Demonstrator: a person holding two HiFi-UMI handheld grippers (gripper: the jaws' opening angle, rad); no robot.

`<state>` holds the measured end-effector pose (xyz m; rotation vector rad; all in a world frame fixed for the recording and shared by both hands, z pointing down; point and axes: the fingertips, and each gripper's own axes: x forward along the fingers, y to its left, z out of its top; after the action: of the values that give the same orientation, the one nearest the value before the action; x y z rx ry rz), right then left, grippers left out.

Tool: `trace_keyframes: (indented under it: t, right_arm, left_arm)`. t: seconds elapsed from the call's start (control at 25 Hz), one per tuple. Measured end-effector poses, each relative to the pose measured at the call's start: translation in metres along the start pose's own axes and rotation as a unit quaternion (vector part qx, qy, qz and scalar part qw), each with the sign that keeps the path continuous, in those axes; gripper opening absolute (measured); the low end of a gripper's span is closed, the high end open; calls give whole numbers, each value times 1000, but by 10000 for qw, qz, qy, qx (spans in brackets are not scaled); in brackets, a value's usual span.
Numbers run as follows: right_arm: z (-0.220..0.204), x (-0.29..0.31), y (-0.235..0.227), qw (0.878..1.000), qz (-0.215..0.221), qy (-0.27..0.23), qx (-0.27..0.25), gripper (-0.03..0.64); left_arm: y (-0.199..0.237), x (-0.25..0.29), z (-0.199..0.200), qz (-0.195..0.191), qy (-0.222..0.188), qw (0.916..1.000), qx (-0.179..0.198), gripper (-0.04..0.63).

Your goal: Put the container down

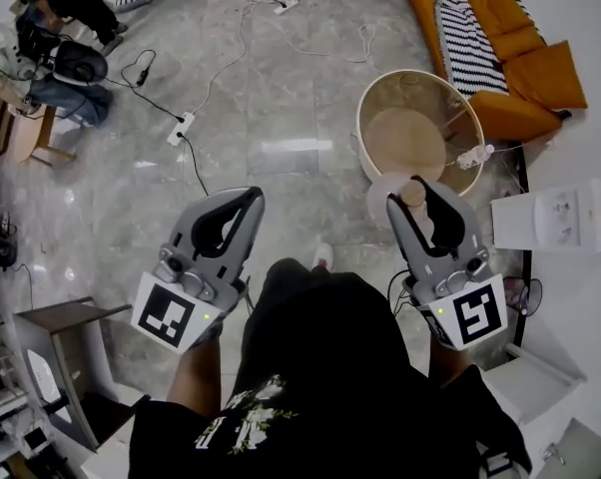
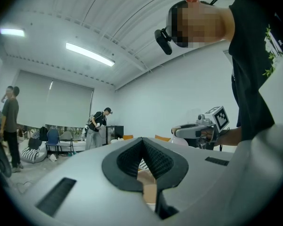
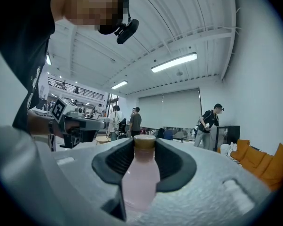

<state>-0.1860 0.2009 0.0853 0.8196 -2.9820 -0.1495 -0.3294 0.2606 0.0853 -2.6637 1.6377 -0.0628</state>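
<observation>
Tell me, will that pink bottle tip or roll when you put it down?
The pink bottle looks tall and narrow, so it could tip if set down crooked. It is round, so lying down it would likely roll. It shows no dent between the right gripper's jaws, so it is probably stiff.
</observation>
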Motion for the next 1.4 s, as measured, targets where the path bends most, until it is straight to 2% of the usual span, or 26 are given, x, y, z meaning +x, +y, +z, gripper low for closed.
trace_keyframes:
  t: [0.24,0.4,0.84,0.96,1.16,1.4]
  right_arm:
    - [2,43,-7,9995,257,-186,72,132]
    - [-10,68,-15,9996,255,77,50,132]
    - [-22,142,-85,9984,-507,234,47,132]
    - [-24,160,-107,9969,-721,277,111,132]
    - [-14,191,-146,9949,-1004,71,100,132]
    - [-4,233,-186,9891,-1469,76,99,132]
  left_arm:
    - [30,0,-16,285,99,9993,-210,5]
    - [58,16,-21,239,115,9994,-227,5]
    - [144,112,-13,-560,16,9984,-29,5]
    - [166,140,-12,-758,39,9971,-92,5]
    - [195,186,-4,-1119,73,9937,-36,5]
    - [240,237,9,-1580,94,9874,58,5]
